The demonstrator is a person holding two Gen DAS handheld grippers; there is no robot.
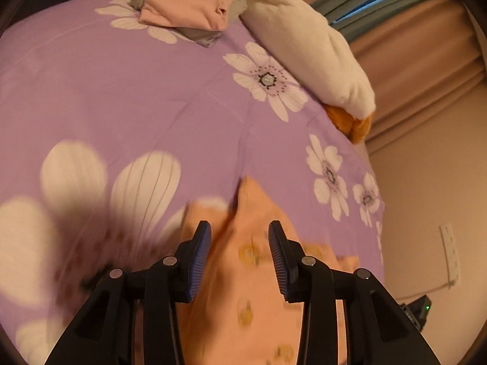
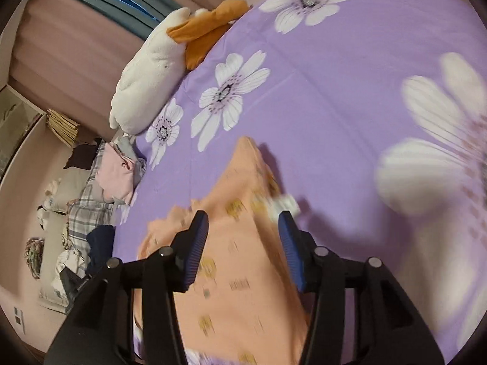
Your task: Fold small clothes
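Both tongs apart above orange garment [image 2: 231, 243]; bare purple bedspread [image 1: 152, 97] beyond; plush toy [image 1: 304, 45] at edge.

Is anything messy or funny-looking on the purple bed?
Yes. The orange garment lies rumpled, one corner poking up instead of flat. A pile of clothes slumps untidily off the bed's edge.

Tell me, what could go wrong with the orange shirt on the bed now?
The orange shirt lies loose under both open grippers, the left gripper and the right gripper, so its fold might flop open. It also sits close to the edge of the purple bedspread, so a nudge could perhaps slide it off.
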